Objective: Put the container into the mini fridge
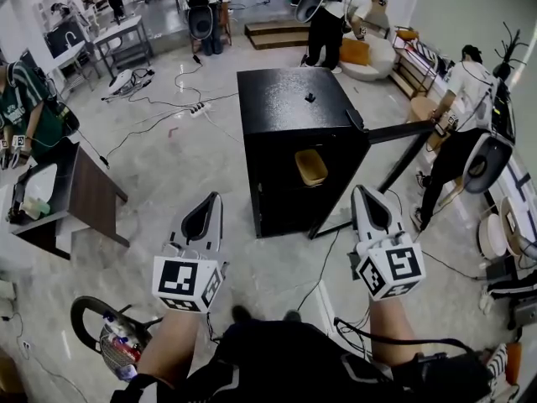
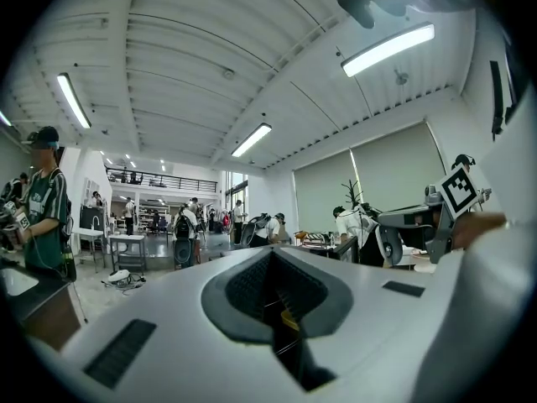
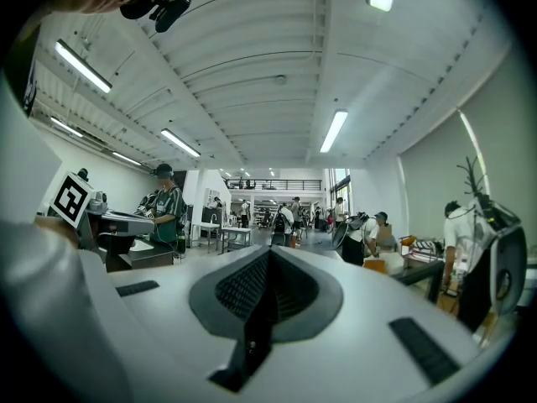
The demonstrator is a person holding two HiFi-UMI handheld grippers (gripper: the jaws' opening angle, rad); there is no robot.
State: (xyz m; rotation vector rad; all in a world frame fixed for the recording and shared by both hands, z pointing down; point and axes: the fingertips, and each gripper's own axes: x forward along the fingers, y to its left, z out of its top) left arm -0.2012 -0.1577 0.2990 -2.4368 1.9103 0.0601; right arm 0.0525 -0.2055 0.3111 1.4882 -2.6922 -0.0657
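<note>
A black mini fridge (image 1: 289,107) stands on the floor ahead of me with its door (image 1: 409,131) swung open to the right. A tan container (image 1: 311,167) sits inside it on a shelf. My left gripper (image 1: 213,200) is held level, short of the fridge's front and to its left, jaws shut with nothing in them. My right gripper (image 1: 362,193) hangs near the open front's right side, below the door, also shut and empty. In the left gripper view the pads (image 2: 252,288) meet, and a sliver of tan shows through the slit. The right gripper view shows its pads (image 3: 289,288) together.
A desk with a dark side panel (image 1: 94,198) and a person in green (image 1: 25,107) are at the left. Cables and a power strip (image 1: 199,109) lie on the floor behind the fridge. People (image 1: 461,107) stand at the right. A wire basket (image 1: 119,342) sits at my lower left.
</note>
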